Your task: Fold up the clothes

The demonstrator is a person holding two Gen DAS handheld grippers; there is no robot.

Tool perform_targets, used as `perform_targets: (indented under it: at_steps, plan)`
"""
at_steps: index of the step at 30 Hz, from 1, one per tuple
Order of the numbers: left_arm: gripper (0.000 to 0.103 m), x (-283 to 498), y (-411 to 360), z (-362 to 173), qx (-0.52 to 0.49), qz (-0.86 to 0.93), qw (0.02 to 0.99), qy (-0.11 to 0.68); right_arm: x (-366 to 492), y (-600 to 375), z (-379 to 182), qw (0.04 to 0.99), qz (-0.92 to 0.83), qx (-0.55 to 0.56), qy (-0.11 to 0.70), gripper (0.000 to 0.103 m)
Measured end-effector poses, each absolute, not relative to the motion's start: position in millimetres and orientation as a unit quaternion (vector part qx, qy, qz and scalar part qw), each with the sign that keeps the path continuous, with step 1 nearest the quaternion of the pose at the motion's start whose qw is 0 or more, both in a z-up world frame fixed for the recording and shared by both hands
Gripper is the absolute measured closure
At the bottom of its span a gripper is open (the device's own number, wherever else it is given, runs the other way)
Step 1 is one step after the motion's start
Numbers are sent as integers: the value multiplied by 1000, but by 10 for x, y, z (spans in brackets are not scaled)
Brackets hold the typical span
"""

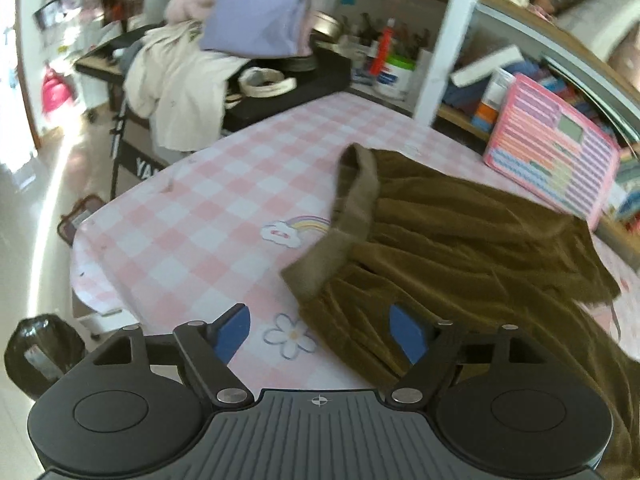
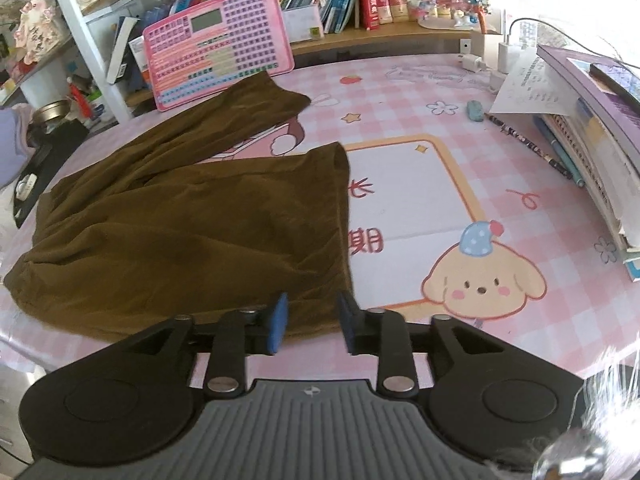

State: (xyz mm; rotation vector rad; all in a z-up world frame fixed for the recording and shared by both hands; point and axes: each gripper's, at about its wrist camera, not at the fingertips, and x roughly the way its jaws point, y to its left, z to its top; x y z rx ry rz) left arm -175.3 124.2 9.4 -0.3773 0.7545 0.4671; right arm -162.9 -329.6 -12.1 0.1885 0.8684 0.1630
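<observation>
Brown trousers (image 2: 192,220) lie spread on the pink checked tablecloth (image 2: 440,120), legs apart, one leg reaching toward the back. In the left wrist view the waistband (image 1: 356,208) is partly turned up at the trousers' (image 1: 460,248) left end. My left gripper (image 1: 320,332) is open, its jaws wide apart over the waist edge, holding nothing. My right gripper (image 2: 312,322) is open just above the hem corner of the near leg, its blue pads (image 2: 278,320) on either side of the cloth edge.
A pink toy keyboard (image 2: 220,44) leans on the bookshelf behind the trousers. Books (image 2: 592,128), pens (image 2: 532,148) and a blue eraser (image 2: 475,111) lie at the table's right. A black stand with piled clothes (image 1: 188,80) is beyond the left edge.
</observation>
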Motion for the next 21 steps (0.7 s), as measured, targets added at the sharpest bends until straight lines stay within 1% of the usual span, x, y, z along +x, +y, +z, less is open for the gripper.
perform_targets:
  at_steps: [2,3,4,5,6,8,12,13,15,16,21]
  plan:
    - [22,-1720,1164,119,-171,212,889,368,-1677,-3264,-114,900,81,94,418,60]
    - [21,-1703,1132,127,-167,206,890,370,-1693,-3250,-114,899,80,96,419,57]
    - [21,-1687,1105,136,-163,200,892,372,-1707,-3232,-116,899,78,97,421,52]
    - [21,-1669,1078,149,-158,193,893,375,-1722,-3210,-117,898,75,98,422,49]
    - [21,-1651,1048,160,-151,186,895,377,-1733,-3187,-117,898,74,100,422,48]
    - [21,-1626,1023,184,-140,170,898,381,-1751,-3125,-114,899,69,103,421,42]
    - [21,-1626,1044,252,-141,132,903,382,-1799,-2948,-107,898,62,107,422,37]
    - [20,-1631,1058,269,-140,126,906,379,-1812,-2899,-104,898,60,108,423,34]
    - [12,-1638,1090,295,-132,119,910,374,-1846,-2774,-86,898,62,100,424,29]
    - [11,-1633,1104,302,-126,120,911,373,-1854,-2726,-76,899,59,99,423,27]
    - [11,-1595,1154,298,-81,123,912,382,-1885,-2478,-11,902,43,92,419,24]
